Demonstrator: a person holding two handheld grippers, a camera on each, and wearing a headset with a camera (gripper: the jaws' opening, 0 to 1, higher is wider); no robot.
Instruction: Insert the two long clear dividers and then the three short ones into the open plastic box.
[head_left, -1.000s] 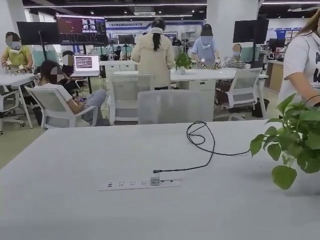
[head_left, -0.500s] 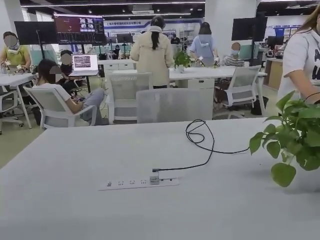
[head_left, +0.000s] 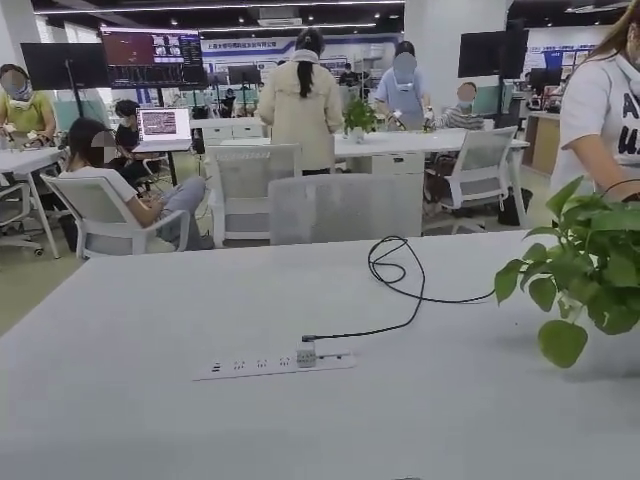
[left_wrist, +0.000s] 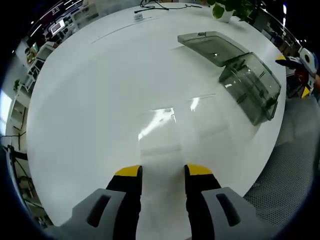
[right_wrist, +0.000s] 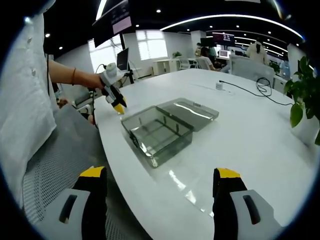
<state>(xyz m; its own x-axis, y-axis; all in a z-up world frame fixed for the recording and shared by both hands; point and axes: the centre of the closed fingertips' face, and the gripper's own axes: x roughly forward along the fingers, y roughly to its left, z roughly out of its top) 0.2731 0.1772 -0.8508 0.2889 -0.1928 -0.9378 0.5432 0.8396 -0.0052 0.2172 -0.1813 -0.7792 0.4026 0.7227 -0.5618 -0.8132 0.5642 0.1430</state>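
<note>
The open smoky-clear plastic box (left_wrist: 248, 86) lies near the table's edge in the left gripper view, its lid (left_wrist: 212, 47) folded flat beside it. Faint clear flat pieces (left_wrist: 159, 131), probably dividers, lie on the table just ahead of my left gripper (left_wrist: 164, 172), which is open and holds nothing. In the right gripper view the box (right_wrist: 156, 132) and lid (right_wrist: 192, 110) sit ahead of my right gripper (right_wrist: 160, 175), whose jaws stand wide open and bare. The left gripper (right_wrist: 116, 99) hovers beyond the box's far corner, held in a hand.
A white power strip (head_left: 275, 364) with a black cable (head_left: 400, 275) lies mid-table in the head view. A leafy potted plant (head_left: 580, 270) stands at the right. Grey chairs (head_left: 345, 205) and several people are beyond the table's far edge (head_left: 250, 252).
The head camera has drifted slightly, so the scene sits a little lower and left. Nothing on the table has moved.
</note>
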